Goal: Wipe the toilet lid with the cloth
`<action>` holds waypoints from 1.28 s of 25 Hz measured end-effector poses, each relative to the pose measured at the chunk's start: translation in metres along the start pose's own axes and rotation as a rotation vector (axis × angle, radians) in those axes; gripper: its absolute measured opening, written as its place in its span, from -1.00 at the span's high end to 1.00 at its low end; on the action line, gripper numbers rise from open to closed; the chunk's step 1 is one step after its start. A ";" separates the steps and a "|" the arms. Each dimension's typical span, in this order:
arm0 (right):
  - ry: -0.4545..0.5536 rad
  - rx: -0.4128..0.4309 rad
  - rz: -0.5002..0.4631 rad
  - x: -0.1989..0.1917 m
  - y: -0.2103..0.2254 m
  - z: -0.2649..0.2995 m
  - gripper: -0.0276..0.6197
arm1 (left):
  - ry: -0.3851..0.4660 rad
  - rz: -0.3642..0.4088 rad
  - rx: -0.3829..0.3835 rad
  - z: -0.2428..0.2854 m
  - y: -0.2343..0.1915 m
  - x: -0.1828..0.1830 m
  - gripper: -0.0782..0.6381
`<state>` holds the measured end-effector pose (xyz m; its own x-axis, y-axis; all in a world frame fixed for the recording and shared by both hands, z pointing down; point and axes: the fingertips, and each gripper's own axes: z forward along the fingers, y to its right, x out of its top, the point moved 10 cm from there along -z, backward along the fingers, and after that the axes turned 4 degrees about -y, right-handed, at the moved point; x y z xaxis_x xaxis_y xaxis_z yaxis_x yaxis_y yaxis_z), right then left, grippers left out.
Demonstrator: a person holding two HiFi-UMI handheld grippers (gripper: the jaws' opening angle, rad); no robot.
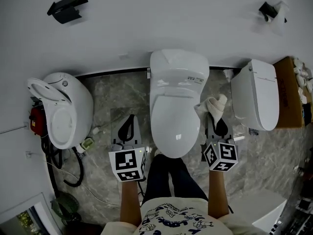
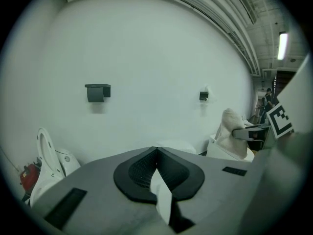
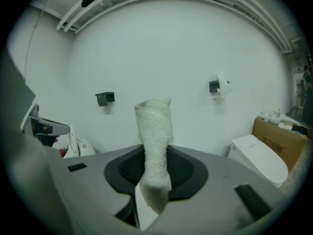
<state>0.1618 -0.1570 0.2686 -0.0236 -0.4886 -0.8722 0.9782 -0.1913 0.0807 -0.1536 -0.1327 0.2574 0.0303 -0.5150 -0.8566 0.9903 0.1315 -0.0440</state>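
Head view, dial centred on the closed toilet lid [image 1: 175, 116], white, its rounded front edge at 6 o'clock just short of the person's dark trouser legs [image 1: 168, 177]. Free floor [image 1: 105, 89], grey marble pattern, runs in two strips beside the bowl: one at 9 o'clock toward a second toilet [image 1: 63, 109] with its seat raised, one at 3 o'clock toward a third toilet [image 1: 257, 94], lid shut, with a cardboard box [image 1: 288, 92] touching its far side. The wall closes everything at 12 o'clock. Both forearms reach straight forward, roughly parallel, marker cubes nearest the body. The left gripper [image 1: 128, 129] hangs over the 9 o'clock strip, well apart from the lid, jaws pressed together on nothing. The right gripper [image 1: 218, 126] sits over the 3 o'clock strip, jaws clamped on the cloth [image 1: 211, 106], a pale terry roll standing upright out of the jaws (own view shows only wall behind it). The cloth lies just beside the lid's right edge; contact cannot be judged. Writing: a label [image 1: 195, 78] behind the lid and print on the box, both too small to read.
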 end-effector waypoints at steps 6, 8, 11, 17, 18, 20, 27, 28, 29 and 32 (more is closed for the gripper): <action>-0.043 0.051 -0.035 -0.015 0.000 0.034 0.60 | -0.043 -0.008 0.008 0.024 0.000 -0.018 0.77; -0.057 0.070 -0.050 -0.021 -0.003 0.046 0.60 | -0.054 -0.006 0.009 0.032 -0.001 -0.023 0.77; -0.080 0.093 -0.072 -0.032 -0.008 0.066 0.60 | -0.071 -0.008 0.013 0.043 -0.003 -0.032 0.77; -0.131 0.127 -0.087 -0.059 -0.023 0.106 0.60 | -0.107 -0.014 0.016 0.062 -0.013 -0.052 0.77; -0.139 0.133 -0.088 -0.065 -0.026 0.112 0.60 | -0.111 -0.015 0.016 0.065 -0.016 -0.056 0.77; -0.153 0.149 -0.091 -0.079 -0.033 0.127 0.60 | -0.123 -0.017 0.018 0.071 -0.021 -0.066 0.77; -0.236 0.203 -0.158 -0.130 -0.058 0.180 0.60 | -0.169 -0.036 0.026 0.097 -0.037 -0.108 0.77; -0.247 0.209 -0.166 -0.136 -0.060 0.187 0.60 | -0.175 -0.038 0.025 0.100 -0.038 -0.114 0.77; -0.256 0.215 -0.175 -0.142 -0.062 0.193 0.60 | -0.181 -0.038 0.024 0.104 -0.039 -0.119 0.77; -0.279 0.227 -0.209 -0.159 -0.069 0.211 0.60 | -0.198 -0.038 0.021 0.113 -0.042 -0.133 0.77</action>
<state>0.0547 -0.2459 0.5031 -0.3028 -0.6248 -0.7197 0.8766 -0.4790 0.0471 -0.1842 -0.1652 0.4313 0.0165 -0.6762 -0.7366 0.9939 0.0917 -0.0619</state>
